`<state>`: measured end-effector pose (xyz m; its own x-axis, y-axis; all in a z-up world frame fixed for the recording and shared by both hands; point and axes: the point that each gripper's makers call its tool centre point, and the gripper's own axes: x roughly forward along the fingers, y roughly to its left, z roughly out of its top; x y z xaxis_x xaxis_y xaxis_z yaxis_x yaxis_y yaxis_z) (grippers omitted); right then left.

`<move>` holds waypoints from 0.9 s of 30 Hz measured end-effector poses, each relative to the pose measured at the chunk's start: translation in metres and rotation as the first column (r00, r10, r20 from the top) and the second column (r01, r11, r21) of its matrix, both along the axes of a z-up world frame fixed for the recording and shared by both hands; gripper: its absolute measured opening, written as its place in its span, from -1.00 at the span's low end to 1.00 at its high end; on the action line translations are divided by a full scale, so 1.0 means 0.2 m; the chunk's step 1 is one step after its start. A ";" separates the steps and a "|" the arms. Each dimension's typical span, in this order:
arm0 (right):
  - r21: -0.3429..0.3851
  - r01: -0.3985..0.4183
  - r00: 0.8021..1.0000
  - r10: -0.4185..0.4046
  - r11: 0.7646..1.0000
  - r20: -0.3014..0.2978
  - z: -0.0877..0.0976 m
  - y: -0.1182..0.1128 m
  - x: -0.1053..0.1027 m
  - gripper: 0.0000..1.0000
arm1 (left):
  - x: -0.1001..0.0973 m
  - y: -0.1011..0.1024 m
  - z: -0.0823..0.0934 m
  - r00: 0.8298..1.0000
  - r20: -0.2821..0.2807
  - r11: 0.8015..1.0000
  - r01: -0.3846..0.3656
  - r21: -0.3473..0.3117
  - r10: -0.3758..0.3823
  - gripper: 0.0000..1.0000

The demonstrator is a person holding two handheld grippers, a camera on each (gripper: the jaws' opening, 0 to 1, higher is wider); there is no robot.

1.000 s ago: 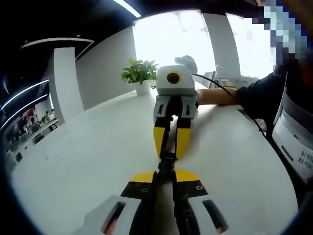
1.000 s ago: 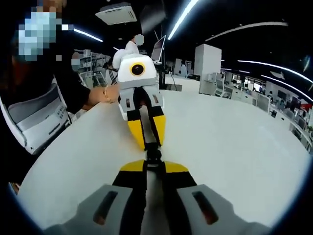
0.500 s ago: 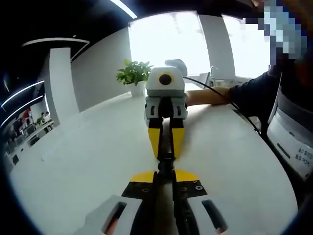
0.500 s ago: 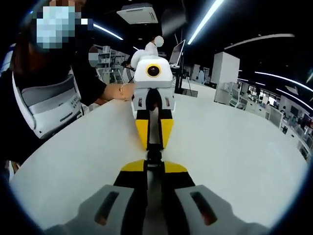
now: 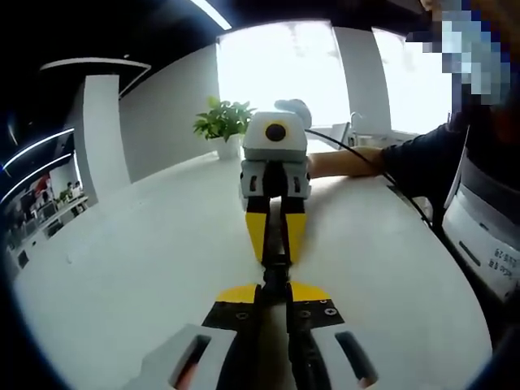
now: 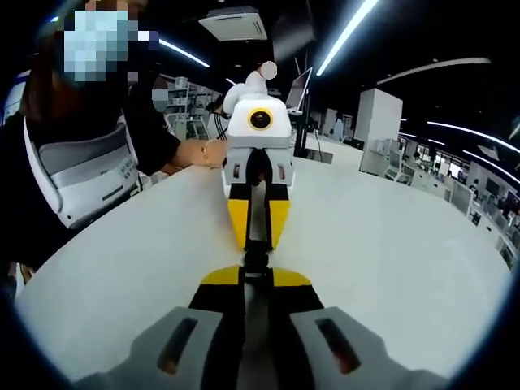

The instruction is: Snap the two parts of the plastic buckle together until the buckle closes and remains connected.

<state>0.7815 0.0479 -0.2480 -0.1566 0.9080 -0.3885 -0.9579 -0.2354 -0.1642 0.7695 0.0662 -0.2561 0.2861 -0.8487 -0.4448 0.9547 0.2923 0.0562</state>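
Buckle (image 5: 275, 272) mostly hidden between both clamped hand-held grippers.

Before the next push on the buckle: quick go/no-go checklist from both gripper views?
1. Left gripper shut on its buckle half: ok.
2. Right gripper shut on its half of the buckle: ok.
3. Grippers nose to nose in one line: ok in both views.
4. Buckle halves touching: ok; latched: cannot tell, the joint is small, dark and partly hidden by the yellow tips.
5. Buckle visible over the white table: ok.
6. Plant at the far table edge, out of the way: ok.
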 end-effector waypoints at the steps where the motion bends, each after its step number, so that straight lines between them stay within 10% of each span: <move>1: 0.003 -0.001 1.000 0.001 1.000 -0.006 0.00 0.00 0.00 -0.85 | 0.00 0.00 0.00 1.000 0.002 1.000 0.000 0.001 0.000 -0.82; 27: 0.005 0.006 0.999 -0.006 1.000 -0.041 -0.01 0.02 -0.03 -0.83 | -0.02 -0.01 0.02 1.000 0.022 1.000 0.010 0.003 -0.010 -0.80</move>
<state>0.7763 0.0520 -0.2492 -0.1664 0.9110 -0.3773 -0.9653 -0.2286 -0.1261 0.7660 0.0638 -0.2528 0.2873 -0.8505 -0.4405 0.9561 0.2826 0.0779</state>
